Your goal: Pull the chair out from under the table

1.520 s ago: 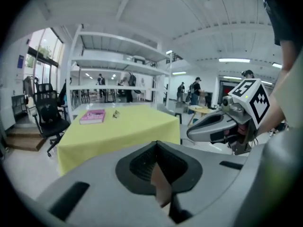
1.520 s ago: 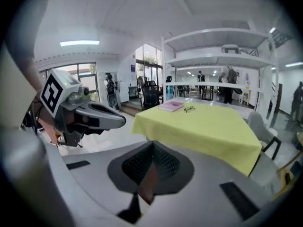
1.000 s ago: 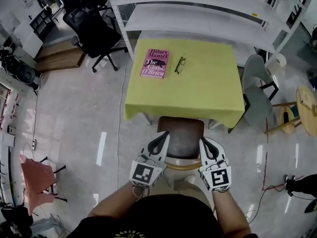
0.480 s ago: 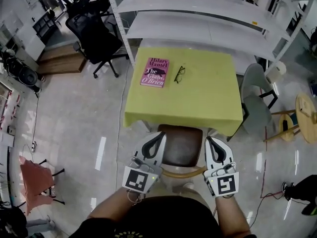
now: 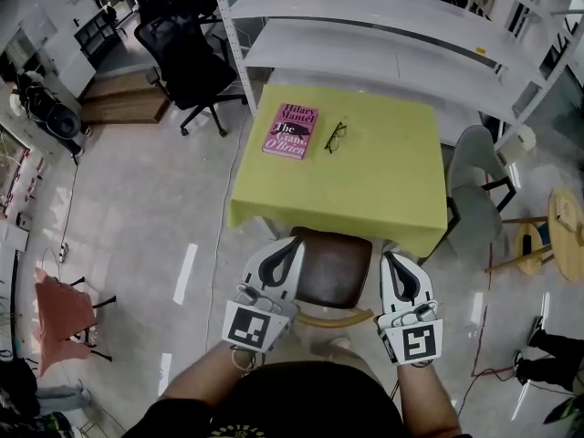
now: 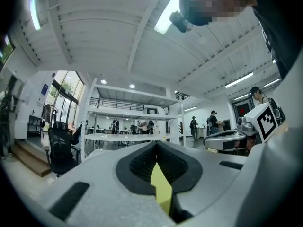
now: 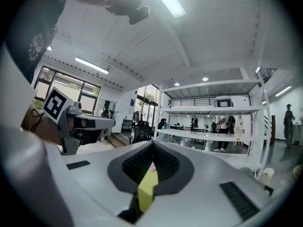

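Observation:
The chair (image 5: 336, 267) has a brown seat and a curved wooden back rail; its front is tucked under the yellow table (image 5: 383, 181). My left gripper (image 5: 290, 245) hovers over the seat's left edge and my right gripper (image 5: 392, 258) over its right edge. Both point level toward the table and touch nothing. In the left gripper view the left gripper (image 6: 156, 148) is shut with nothing held, and a sliver of yellow table (image 6: 162, 188) shows behind its seam. The right gripper (image 7: 151, 148) is shut and empty in its own view too.
A pink book (image 5: 290, 130) and glasses (image 5: 335, 137) lie on the table. White shelving (image 5: 383, 35) stands behind it, with a black office chair (image 5: 187, 62) at the back left. A grey chair (image 5: 474, 185) and a wooden stool (image 5: 566, 235) are on the right.
Both grippers have risen and come nearer the camera, still shut. The chair stays partly under the table.

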`<move>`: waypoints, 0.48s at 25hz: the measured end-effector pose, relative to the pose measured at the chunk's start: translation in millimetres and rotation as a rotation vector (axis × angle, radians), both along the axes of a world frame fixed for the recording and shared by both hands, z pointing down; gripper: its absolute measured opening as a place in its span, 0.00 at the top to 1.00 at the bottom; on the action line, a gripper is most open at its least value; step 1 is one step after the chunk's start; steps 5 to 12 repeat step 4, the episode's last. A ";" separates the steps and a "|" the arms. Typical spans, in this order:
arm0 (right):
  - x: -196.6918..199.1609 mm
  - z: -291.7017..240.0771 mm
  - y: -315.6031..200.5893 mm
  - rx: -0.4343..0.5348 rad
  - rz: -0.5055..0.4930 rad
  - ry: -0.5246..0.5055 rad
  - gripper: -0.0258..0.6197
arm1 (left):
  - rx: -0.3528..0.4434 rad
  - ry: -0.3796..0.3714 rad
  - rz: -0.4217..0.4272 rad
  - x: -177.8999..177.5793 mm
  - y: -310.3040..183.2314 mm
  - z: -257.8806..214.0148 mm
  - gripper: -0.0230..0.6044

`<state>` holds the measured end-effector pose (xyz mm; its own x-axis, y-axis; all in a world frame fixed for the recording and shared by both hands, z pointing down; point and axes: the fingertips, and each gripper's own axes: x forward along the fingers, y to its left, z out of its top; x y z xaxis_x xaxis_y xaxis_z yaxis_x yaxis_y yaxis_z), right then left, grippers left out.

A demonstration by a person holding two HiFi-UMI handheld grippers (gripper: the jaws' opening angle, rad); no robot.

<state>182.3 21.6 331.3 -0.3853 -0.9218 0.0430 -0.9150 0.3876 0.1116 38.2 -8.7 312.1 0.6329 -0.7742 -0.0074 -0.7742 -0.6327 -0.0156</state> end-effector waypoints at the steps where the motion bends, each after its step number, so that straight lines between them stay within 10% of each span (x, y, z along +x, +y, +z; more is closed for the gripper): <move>1: 2.3 0.0 0.7 -0.001 -0.004 0.000 0.94 | -0.002 0.001 -0.003 2.1 0.7 0.1 0.95; 12: 9.5 -0.4 2.8 -0.003 -0.016 -0.002 0.94 | -0.005 0.001 -0.015 8.6 3.5 0.4 0.95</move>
